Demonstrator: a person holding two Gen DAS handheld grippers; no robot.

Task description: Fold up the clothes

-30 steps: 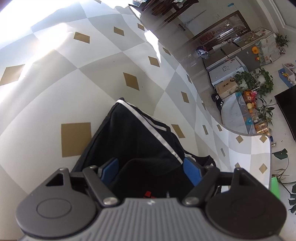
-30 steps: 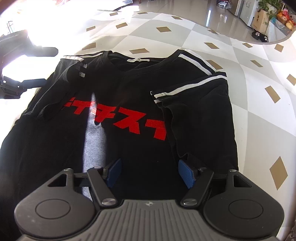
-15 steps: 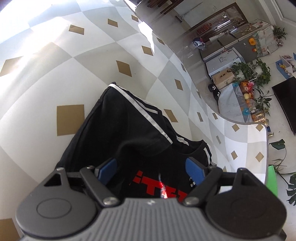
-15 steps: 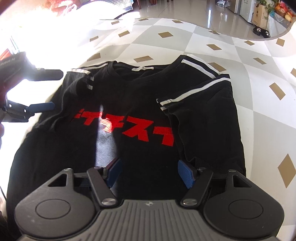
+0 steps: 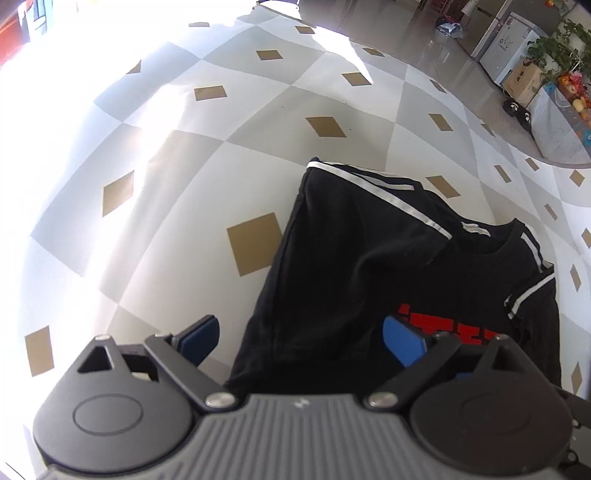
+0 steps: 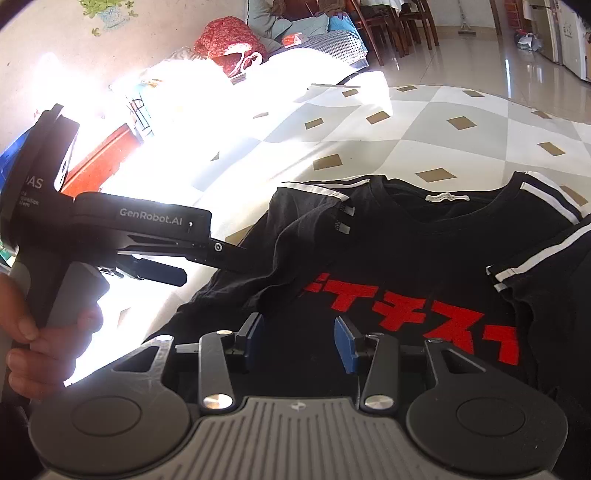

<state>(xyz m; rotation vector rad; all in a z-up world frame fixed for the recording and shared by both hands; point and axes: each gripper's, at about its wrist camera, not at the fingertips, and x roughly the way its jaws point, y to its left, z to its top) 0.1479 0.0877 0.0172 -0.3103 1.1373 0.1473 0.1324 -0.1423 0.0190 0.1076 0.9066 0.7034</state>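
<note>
A black T-shirt (image 5: 369, 266) with white shoulder stripes and red lettering (image 6: 417, 314) lies flat on the checkered tablecloth, both sleeves folded in over its front. My left gripper (image 5: 301, 341) hangs over the shirt's left folded edge. Its jaws are opening wide and its blue pads (image 5: 199, 338) touch no cloth. The right wrist view shows the same left gripper (image 6: 214, 267) from the side, over the folded left sleeve (image 6: 295, 229). My right gripper (image 6: 299, 341) is over the shirt's front, just left of the lettering. Its jaws are closing, with black cloth seen between them but nothing pinched.
The checkered tablecloth (image 5: 184, 166) stretches left of and beyond the shirt, in strong sun glare. A person's hand (image 6: 48, 332) holds the left gripper's handle. Past the table's far edge are chairs (image 6: 399, 22), a red cushion (image 6: 229, 40), boxes and plants (image 5: 554, 48).
The left view rose and swung, so the shirt now sits to the right and its jaws stand wider. The right view swung left, bringing the left gripper and hand close, and its jaws narrowed.
</note>
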